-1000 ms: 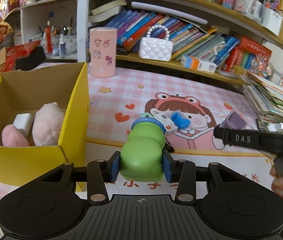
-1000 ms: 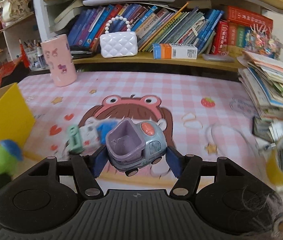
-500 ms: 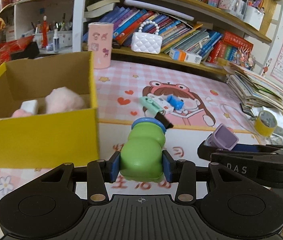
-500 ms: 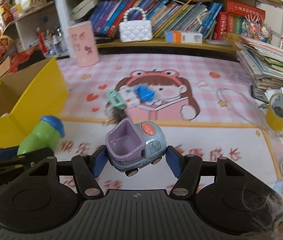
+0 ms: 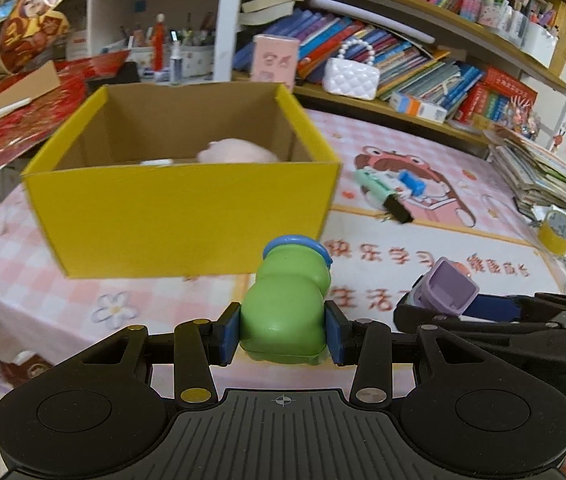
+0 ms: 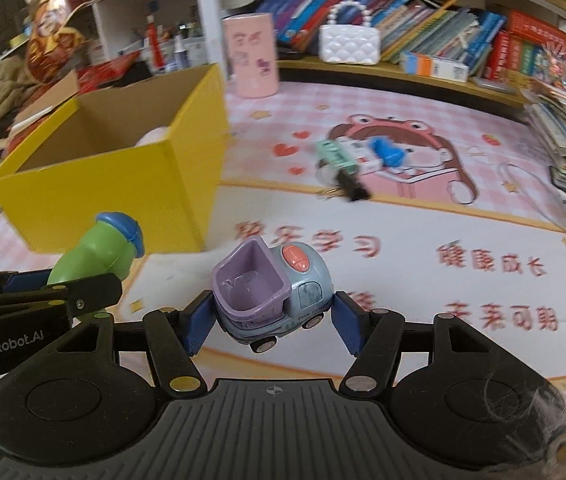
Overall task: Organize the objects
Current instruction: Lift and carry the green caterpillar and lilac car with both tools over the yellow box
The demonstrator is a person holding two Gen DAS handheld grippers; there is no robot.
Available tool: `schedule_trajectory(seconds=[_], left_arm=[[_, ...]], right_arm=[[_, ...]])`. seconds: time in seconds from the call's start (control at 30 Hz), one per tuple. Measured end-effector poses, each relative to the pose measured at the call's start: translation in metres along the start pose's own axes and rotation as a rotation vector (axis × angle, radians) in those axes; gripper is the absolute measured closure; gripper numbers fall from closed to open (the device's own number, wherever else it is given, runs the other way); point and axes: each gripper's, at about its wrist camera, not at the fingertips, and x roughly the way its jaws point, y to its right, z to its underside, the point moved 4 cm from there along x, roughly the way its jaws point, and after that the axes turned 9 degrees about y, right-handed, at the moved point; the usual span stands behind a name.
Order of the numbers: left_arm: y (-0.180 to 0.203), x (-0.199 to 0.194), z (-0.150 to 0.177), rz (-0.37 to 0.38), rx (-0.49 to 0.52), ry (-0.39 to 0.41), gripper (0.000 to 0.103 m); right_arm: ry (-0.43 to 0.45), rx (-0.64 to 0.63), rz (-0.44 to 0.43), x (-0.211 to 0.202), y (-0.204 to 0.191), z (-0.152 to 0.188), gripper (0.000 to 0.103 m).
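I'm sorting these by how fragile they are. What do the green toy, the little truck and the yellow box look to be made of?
Green toy: probably hard moulded plastic, smooth and glossy with soft highlights. Little truck: also looks like plastic, satin lilac bucket and pale blue cab, with printed lettering. Yellow box: cardboard, matte yellow outside, plain brown inside, with thin folded walls.

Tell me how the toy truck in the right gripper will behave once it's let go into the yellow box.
The toy truck looks like hard, hollow plastic, so probably light and stiff. It sits tilted in the right gripper, so it may tumble when released. Its free wheels suggest it could roll inside the yellow box, where a pink plush might cushion it.
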Motion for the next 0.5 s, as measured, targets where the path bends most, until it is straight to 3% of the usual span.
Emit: schedule_trajectory(seconds=[0.5], left_arm=[[-0.069, -0.05, 0.014, -0.11, -0.028, 0.044, 0.062]], right_arm=[[0.034, -0.051, -0.115, -0.013, -0.087, 0.015, 0.043]])
